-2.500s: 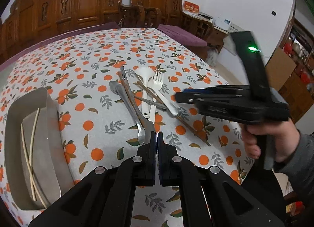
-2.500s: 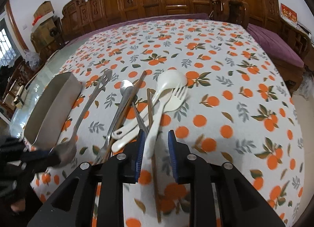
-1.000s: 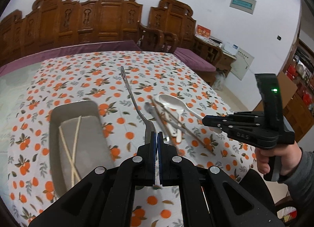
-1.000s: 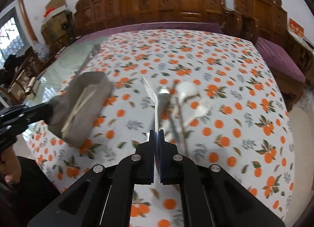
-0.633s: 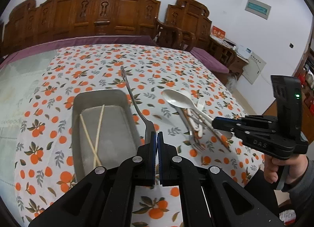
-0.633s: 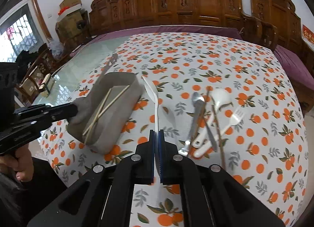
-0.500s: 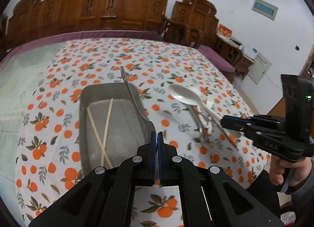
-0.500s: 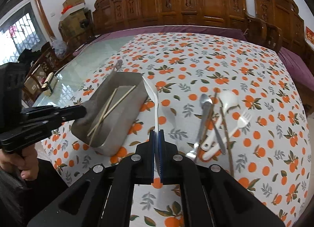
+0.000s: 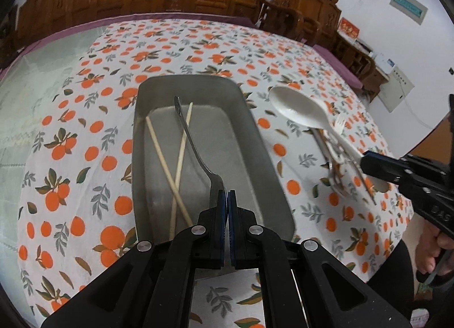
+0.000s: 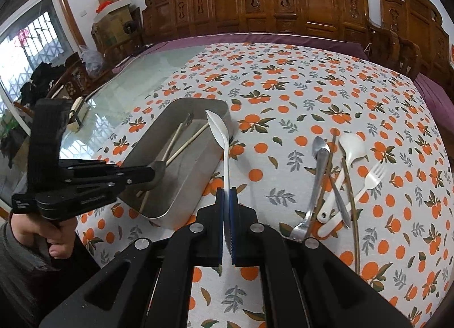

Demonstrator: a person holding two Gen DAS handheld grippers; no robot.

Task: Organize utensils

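My left gripper [image 9: 227,196] is shut on a metal spoon [image 9: 193,143], held by its bowl with the handle pointing forward over the steel tray [image 9: 255,140]. Two pale chopsticks [image 9: 167,157] lie crossed in the tray. My right gripper [image 10: 227,194] is shut on a white plastic spoon [image 10: 221,135], its bowl above the tray's right rim [image 10: 198,163]. In the right wrist view the left gripper [image 10: 153,176] hovers over the tray's near end. In the left wrist view the right gripper [image 9: 366,162] holds the white spoon [image 9: 298,108] to the right of the tray.
A pile of utensils lies on the orange-print tablecloth to the right: a metal spoon [image 10: 319,154], a white spoon [image 10: 351,146], a white fork [image 10: 371,177], brown chopsticks [image 10: 350,200]. Carved wooden chairs [image 10: 283,4] line the far table edge. Bare glass tabletop [image 10: 136,86] is at the left.
Both grippers closed on a utensil from the pile, lifted it and carried it left. The left gripper now holds the metal spoon over the tray; the right holds the white spoon at its rim.
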